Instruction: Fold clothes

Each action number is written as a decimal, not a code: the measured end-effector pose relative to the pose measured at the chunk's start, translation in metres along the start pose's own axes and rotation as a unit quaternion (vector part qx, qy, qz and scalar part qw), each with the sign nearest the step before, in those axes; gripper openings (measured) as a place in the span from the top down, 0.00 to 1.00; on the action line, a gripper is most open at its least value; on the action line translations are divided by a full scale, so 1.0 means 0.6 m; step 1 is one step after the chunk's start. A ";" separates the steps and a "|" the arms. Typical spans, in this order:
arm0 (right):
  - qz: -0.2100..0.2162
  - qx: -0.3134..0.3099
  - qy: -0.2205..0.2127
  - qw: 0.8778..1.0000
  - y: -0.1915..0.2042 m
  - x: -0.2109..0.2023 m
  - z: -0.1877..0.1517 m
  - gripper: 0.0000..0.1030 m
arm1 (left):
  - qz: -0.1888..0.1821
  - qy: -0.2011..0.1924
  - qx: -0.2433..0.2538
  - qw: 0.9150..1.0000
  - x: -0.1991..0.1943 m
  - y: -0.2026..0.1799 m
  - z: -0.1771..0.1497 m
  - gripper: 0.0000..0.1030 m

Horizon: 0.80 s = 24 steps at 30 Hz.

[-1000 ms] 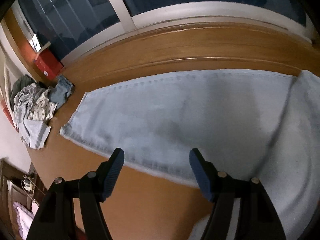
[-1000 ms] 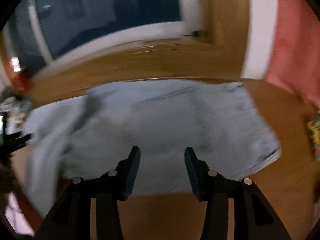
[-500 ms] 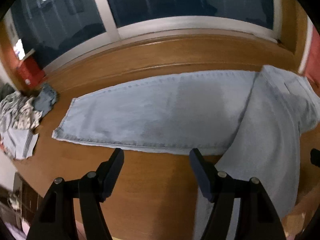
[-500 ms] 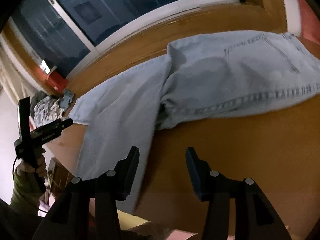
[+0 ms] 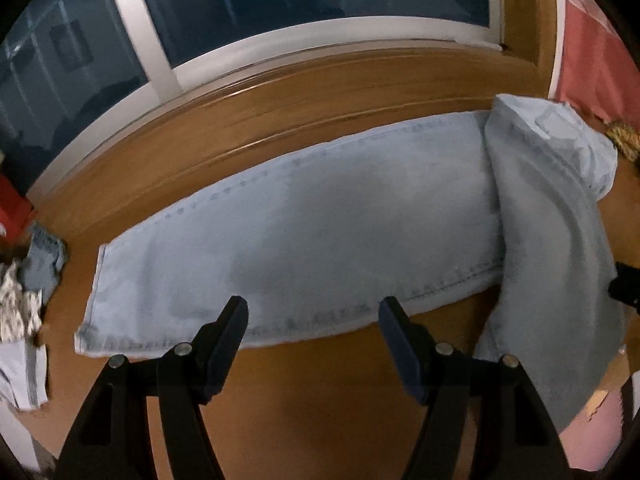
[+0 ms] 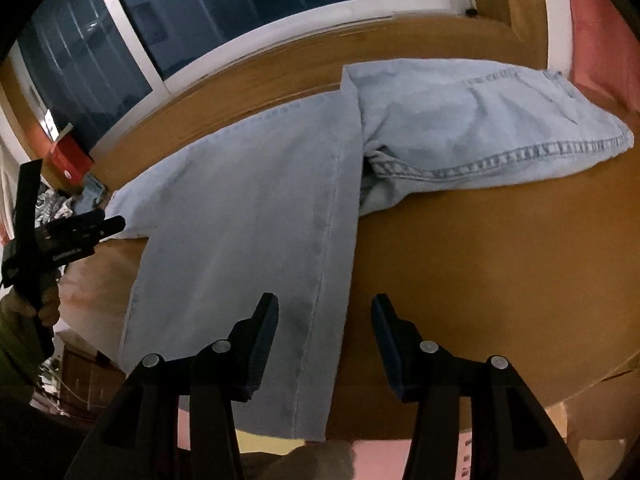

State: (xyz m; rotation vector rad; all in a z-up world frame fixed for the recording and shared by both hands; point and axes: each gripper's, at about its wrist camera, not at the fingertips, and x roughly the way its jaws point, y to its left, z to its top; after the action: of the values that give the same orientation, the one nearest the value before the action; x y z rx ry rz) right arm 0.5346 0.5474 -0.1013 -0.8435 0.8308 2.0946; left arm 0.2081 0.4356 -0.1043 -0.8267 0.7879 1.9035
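Light blue jeans [image 5: 320, 236] lie on a wooden table [image 5: 320, 400]. One leg stretches flat to the left, with its hem at the left end. The other leg [image 6: 248, 248] runs toward the front and hangs over the table's front edge. The waist part [image 6: 480, 136] is bunched at the right. My left gripper [image 5: 313, 320] is open, just above the near edge of the flat leg, holding nothing. My right gripper [image 6: 325, 320] is open over the hanging leg's right edge, empty. The left gripper [image 6: 108, 224] also shows in the right wrist view, held in a hand.
A pile of other clothes [image 5: 24, 300] lies at the table's left end, beside a red box [image 6: 70, 156]. A dark window [image 5: 280, 0] with a white frame runs behind the table. A red wall [image 5: 596, 60] is at the right.
Both grippers have pulled back toward the table's front edge and stay open. The right wrist view has swung left, so the hanging leg now lies under the right gripper.
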 end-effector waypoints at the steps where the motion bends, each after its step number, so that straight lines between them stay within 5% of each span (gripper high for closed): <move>1: 0.005 -0.003 -0.001 1.000 0.006 0.000 0.005 0.53 | -0.001 0.000 0.001 1.000 0.004 0.002 0.004 0.36; 2: 0.010 -0.006 -0.003 1.000 0.012 0.000 0.009 0.64 | -0.003 -0.001 0.001 1.000 0.008 0.003 0.008 0.36; 3: 0.015 -0.009 -0.004 1.000 0.017 -0.001 0.014 0.89 | -0.005 -0.001 0.002 1.000 0.012 0.005 0.012 0.36; 4: 0.020 -0.013 -0.006 1.000 0.023 -0.001 0.019 0.96 | -0.010 -0.005 0.005 1.000 0.016 0.008 0.016 0.36; 8: 0.043 -0.029 -0.013 0.999 0.050 -0.004 0.040 0.97 | -0.018 -0.017 0.017 1.000 0.038 0.024 0.032 0.36; 15: 0.144 -0.105 -0.054 0.983 0.158 -0.023 0.148 0.97 | -0.031 0.002 -0.018 0.999 0.086 0.068 0.030 0.36; 21: 0.193 -0.143 -0.057 0.969 0.229 0.062 0.252 0.97 | -0.040 0.029 -0.053 0.997 0.102 0.091 0.013 0.35; 24: 0.202 -0.128 -0.017 0.971 0.239 0.161 0.299 0.97 | -0.053 0.041 -0.077 0.995 0.106 0.103 0.013 0.33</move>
State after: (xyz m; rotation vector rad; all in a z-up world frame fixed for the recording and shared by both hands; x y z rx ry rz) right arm 0.3157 0.6429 -0.0300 -0.8181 0.7721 2.6118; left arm 0.1269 0.4469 -0.1383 -1.0275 0.6391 1.8608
